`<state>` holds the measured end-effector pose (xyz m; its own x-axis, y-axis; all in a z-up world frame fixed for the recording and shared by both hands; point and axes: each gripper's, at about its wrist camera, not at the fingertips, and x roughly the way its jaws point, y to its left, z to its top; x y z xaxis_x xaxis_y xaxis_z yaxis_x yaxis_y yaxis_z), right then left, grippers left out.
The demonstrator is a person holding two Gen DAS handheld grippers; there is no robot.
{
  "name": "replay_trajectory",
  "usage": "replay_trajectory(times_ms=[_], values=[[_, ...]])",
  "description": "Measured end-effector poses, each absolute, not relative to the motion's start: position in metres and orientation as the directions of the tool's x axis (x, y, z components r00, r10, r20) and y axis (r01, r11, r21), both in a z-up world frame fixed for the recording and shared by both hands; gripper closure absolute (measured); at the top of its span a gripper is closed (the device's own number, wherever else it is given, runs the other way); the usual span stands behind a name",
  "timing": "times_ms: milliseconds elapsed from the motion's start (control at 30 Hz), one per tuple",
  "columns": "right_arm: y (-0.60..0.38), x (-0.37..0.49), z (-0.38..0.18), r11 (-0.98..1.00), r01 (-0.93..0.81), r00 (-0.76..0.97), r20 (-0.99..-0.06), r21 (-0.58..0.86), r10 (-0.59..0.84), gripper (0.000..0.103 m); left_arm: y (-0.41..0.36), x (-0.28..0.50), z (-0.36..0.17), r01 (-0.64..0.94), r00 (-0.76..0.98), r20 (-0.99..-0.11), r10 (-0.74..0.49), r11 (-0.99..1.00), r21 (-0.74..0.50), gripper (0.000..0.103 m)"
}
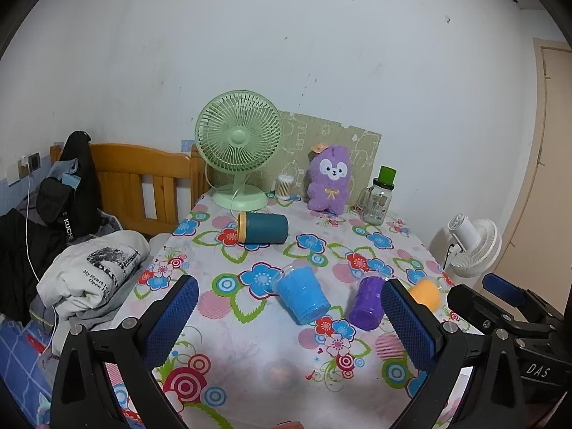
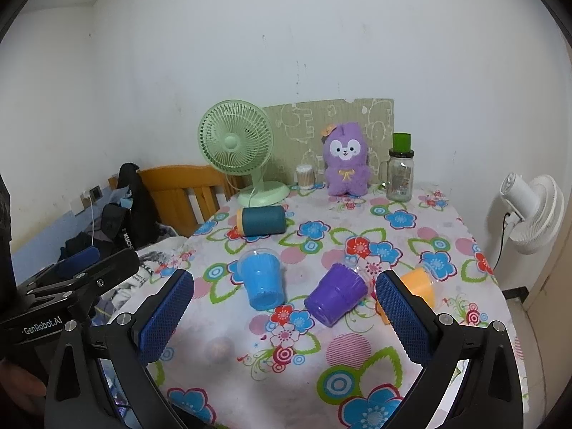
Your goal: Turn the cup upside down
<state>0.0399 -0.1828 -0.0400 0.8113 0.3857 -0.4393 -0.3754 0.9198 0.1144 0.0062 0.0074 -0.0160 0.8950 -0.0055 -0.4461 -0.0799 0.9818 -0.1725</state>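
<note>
Left wrist view: the left gripper [image 1: 289, 316] hovers above the near edge of the counter [image 1: 250, 357], which is covered in a flower-print cloth; its blue-padded fingers [image 1: 171, 318] are spread wide and hold nothing. Four cups lie on their sides: a ribbed light-blue plastic cup [image 1: 304, 295] near the middle, a ribbed purple plastic cup [image 1: 368, 302] just beside it, an orange plastic cup [image 1: 427, 293] half hidden behind the right-hand finger, and a dark teal cup with a yellow rim [image 1: 262, 228] toward the far edge. The right gripper [image 1: 514, 307] is close by at the right. Risk: the round, lying cups would roll if nudged by one finger first, and the two grippers could collide.

Right wrist view: the right gripper [image 2: 284, 318] is likewise wide open and empty, with the purple cup [image 2: 336, 298] lying between its fingers' line of sight and the light-blue cup [image 2: 262, 282] to its left. The orange cup [image 2: 418, 287] lies near the counter's right edge; a push could send it off. Thin, tapered walls may slip or buckle under a hard squeeze.
</note>
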Motion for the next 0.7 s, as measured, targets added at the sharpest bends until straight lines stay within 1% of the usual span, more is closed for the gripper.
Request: replay_trajectory(times_ms=[200, 333, 533, 700], values=[[-0.180, 0.043, -0.044, 0.919, -0.377, 0.808, -0.445, 0.116, 0.387, 0.000, 0.011, 0.011, -0.018, -0.084, 0.891, -0.454, -0.006, 0.980, -0.179, 0.000], [-0.179, 0.053, -0.053, 0.923, -0.367, 0.799, -0.467, 0.119, 0.378, 0.000, 0.013, 0.015, -0.025, -0.088, 0.882, -0.471, -0.008, 0.979, -0.182, 0.000], [-0.181, 0.077, -0.076, 0.938, -0.318, 0.776, -0.530, 0.139, 0.342, 0.000, 0.016, 0.027, -0.044, -0.092, 0.856, -0.517, -0.016, 0.979, -0.183, 0.000], [-0.180, 0.108, -0.109, 0.949, -0.283, 0.733, -0.606, 0.142, 0.309, 0.000, 0.018, 0.046, -0.066, -0.097, 0.826, -0.563, -0.021, 0.979, -0.179, 0.000]])
